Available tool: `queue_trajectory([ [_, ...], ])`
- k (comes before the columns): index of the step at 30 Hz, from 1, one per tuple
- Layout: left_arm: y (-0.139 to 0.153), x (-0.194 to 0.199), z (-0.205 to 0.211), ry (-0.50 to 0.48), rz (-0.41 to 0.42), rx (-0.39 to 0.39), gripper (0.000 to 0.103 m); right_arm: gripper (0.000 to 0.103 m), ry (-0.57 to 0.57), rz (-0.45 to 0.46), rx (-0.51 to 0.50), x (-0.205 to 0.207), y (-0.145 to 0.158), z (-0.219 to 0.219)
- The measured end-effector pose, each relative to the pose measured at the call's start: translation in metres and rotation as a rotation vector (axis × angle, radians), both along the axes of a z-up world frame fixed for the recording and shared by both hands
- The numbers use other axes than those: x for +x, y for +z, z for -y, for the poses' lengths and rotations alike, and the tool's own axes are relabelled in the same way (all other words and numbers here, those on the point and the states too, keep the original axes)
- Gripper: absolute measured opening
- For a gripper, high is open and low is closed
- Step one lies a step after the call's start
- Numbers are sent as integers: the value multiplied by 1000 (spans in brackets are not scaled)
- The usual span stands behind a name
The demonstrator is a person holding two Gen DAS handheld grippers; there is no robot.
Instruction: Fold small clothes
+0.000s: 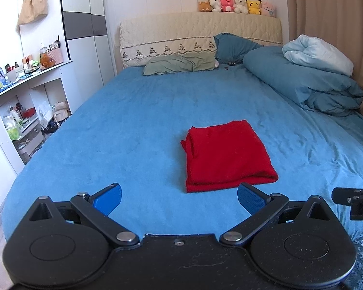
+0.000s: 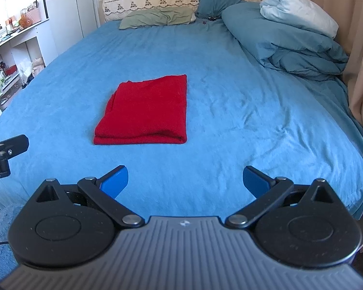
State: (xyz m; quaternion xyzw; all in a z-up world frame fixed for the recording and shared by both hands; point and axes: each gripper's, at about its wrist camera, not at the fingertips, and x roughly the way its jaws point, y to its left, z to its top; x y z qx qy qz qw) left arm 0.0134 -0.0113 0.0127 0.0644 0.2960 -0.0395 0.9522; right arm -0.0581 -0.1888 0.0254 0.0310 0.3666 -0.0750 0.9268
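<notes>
A red garment (image 1: 226,155) lies folded into a neat rectangle on the blue bed sheet (image 1: 133,125); it also shows in the right wrist view (image 2: 145,111). My left gripper (image 1: 179,199) is open and empty, held just short of the garment's near edge. My right gripper (image 2: 185,181) is open and empty, held back near the foot of the bed, to the right of the garment. Part of the right gripper shows at the right edge of the left wrist view (image 1: 355,200). Part of the left gripper shows at the left edge of the right wrist view (image 2: 4,152).
A rolled blue duvet (image 1: 302,82) with a pale blanket (image 1: 319,53) lies along the right side. Pillows (image 1: 179,64) and a headboard with plush toys (image 1: 237,6) are at the far end. Cluttered white shelves (image 1: 24,101) stand left. A curtain (image 2: 360,48) hangs right.
</notes>
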Motion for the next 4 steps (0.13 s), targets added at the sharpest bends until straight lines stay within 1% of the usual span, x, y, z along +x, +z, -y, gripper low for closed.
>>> queue_trajectory([
  [4, -2, 0, 3, 2, 3, 2, 103, 103, 3, 4, 2, 0, 2, -2],
])
